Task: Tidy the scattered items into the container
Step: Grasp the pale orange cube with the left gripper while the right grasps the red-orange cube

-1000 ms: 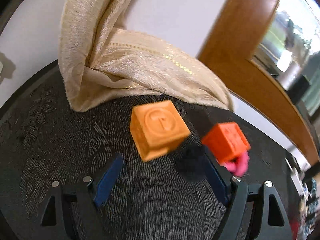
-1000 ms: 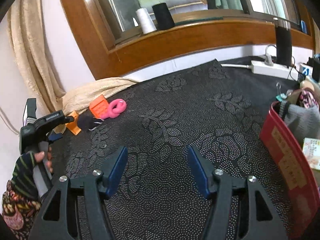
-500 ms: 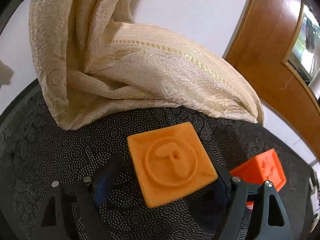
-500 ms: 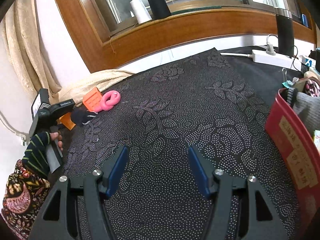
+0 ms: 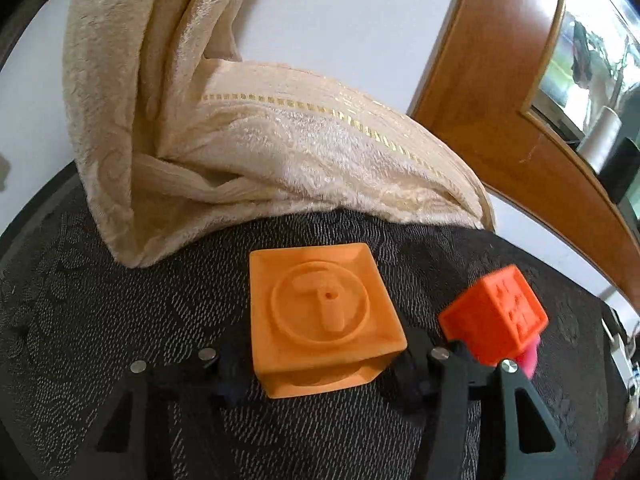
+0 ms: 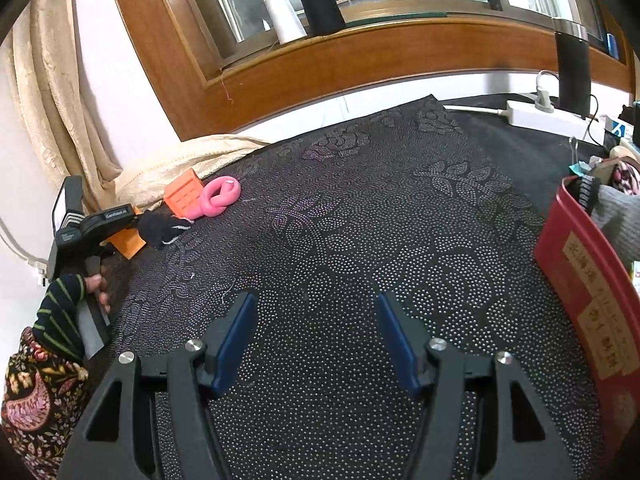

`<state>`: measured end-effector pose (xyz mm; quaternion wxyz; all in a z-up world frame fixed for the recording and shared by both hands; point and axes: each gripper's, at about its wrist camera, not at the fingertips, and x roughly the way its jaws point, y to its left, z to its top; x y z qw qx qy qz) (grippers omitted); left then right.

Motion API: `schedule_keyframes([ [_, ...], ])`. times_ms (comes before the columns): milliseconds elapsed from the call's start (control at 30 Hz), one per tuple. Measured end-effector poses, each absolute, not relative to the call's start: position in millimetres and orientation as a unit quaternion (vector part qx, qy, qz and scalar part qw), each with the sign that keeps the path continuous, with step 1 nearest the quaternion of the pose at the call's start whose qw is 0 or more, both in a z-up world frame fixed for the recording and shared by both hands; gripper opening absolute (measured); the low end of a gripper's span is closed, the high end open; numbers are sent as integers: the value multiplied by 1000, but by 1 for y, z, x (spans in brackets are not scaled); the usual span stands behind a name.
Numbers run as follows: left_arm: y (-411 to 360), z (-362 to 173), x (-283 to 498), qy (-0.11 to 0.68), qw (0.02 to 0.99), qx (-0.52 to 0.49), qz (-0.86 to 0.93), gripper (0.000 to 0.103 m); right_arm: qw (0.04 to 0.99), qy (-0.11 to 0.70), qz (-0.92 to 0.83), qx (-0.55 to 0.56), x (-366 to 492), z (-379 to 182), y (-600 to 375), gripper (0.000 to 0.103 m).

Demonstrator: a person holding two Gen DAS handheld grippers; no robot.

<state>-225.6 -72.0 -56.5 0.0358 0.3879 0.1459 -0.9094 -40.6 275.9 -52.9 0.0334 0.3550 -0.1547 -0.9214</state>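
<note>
In the left wrist view, the left hand-held gripper [image 5: 320, 364] sits low on the dark patterned counter [image 5: 120, 320], its jaws closed in against the two sides of the pale orange block [image 5: 324, 320]. The pads themselves are hidden behind the block, so whether they already press firmly I cannot tell, but the block is between them and fills the gap. It looks slightly tilted, its embossed face turned up towards the camera.

Just beside it to the right stands a darker orange cube [image 5: 496, 316], with a bit of the pink ring [image 5: 532, 354] showing behind it. Beyond both lies the bunched cream curtain [image 5: 280, 140].

The right hand-held gripper [image 6: 316, 336] hovers over bare counter with its jaws wide apart, holding nothing. Farther off in its view are a dark sock-like item [image 6: 162, 228], the pink ring and the cube, all well apart from the red container [image 6: 580, 292] at the right edge, which already holds some cloth items.

Judging by this, the grasp on the pale block is the step in hand. To do it well, squeeze squarely on the flat sides, lift straight up to clear the neighbouring cube, then carry across to the red container.
</note>
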Motion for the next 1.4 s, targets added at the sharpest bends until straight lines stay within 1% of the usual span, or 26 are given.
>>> schedule_keyframes([
  [233, -68, -52, -193, 120, -1, 389, -913, 60, 44, -158, -923, 347, -39, -52, 275, 67],
  [400, -63, -42, -153, 90, -38, 381, -919, 60, 54, -165, -924, 341, -39, -51, 274, 67],
  [567, -58, -37, -145, 93, -59, 374, -921, 60, 81, -169, -906, 380, -56, -51, 255, 67],
  [733, -53, -32, -137, 96, -81, 366, -922, 60, 121, -104, -916, 368, -91, -18, 211, 67],
  [833, -51, -30, -134, 98, -91, 365, -921, 60, 149, -81, -913, 372, -128, -9, 183, 67],
  [967, -54, -26, -134, 104, -92, 360, -922, 60, 171, -62, -910, 374, -183, -5, 151, 67],
  [1200, -60, -27, -137, 116, -89, 362, -921, 60, 186, -21, -900, 394, -245, -19, 111, 67],
  [1233, -60, -28, -138, 117, -89, 364, -920, 60, 182, -6, -901, 393, -249, -22, 107, 67],
  [1267, -60, -29, -138, 118, -89, 365, -919, 60, 177, 9, -903, 391, -253, -24, 102, 72],
  [1333, -59, -29, -138, 120, -91, 365, -919, 60, 173, 36, -904, 388, -261, -28, 96, 76],
  [1400, -59, -29, -137, 121, -92, 365, -919, 60, 171, 58, -904, 387, -269, -31, 91, 76],
])
